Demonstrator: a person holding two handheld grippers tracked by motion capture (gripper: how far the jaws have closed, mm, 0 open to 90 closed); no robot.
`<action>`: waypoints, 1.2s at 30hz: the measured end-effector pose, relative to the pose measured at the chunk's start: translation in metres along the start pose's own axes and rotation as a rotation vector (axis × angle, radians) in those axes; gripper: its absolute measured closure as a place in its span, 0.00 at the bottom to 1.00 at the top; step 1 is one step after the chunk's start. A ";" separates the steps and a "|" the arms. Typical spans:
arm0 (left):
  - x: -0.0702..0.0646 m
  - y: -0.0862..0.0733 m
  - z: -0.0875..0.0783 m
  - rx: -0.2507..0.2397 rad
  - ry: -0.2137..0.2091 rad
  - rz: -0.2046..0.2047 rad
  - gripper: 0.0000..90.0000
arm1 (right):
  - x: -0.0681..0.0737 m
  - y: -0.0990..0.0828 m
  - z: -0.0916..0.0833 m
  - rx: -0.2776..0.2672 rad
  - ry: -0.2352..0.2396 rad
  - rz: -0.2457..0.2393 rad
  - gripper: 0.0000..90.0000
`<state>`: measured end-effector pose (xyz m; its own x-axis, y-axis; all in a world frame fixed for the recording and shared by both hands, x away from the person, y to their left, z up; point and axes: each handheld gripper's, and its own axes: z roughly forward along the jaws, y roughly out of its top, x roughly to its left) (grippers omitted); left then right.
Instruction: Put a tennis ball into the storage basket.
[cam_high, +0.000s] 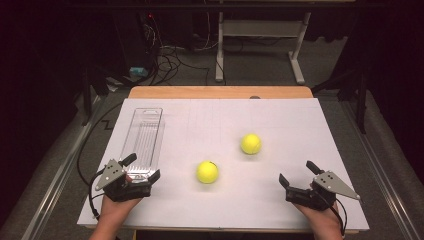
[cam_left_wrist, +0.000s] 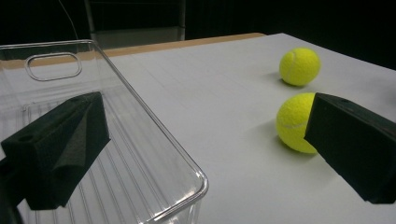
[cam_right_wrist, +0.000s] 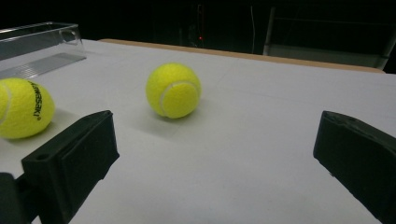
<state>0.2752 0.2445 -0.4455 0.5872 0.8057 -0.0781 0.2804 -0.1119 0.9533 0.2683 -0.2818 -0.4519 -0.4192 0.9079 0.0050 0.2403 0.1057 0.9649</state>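
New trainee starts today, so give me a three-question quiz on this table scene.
1. How many balls lie on the table?
2. True or false: a ball sits inside the clear bin.
3. Which gripper is beside the bin: A left, B right?

Key: 1. Two, the near ball and the far ball. 2. False; both lie on the table. 3. A.

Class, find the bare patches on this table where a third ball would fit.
Free: the far right stretch of the table beyond the far ball, and the strip between the clear tray and the near ball. Crowded: the near corners, by each hand-held gripper.
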 end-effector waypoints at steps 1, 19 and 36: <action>-0.001 0.000 0.000 -0.003 -0.002 0.001 0.01 | -0.001 0.001 -0.001 -0.008 -0.004 -0.001 0.00; -0.011 0.002 0.001 -0.023 -0.058 0.026 0.01 | -0.002 0.000 0.001 0.004 -0.006 -0.005 0.00; -0.046 0.008 0.022 0.053 -0.156 0.057 0.01 | -0.001 -0.002 0.001 0.011 -0.002 -0.009 0.00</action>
<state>0.2671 0.1938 -0.4406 0.7127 0.6977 -0.0724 0.2803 -0.1886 0.9412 0.2693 -0.2830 -0.4538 -0.4199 0.9076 -0.0038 0.2467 0.1182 0.9619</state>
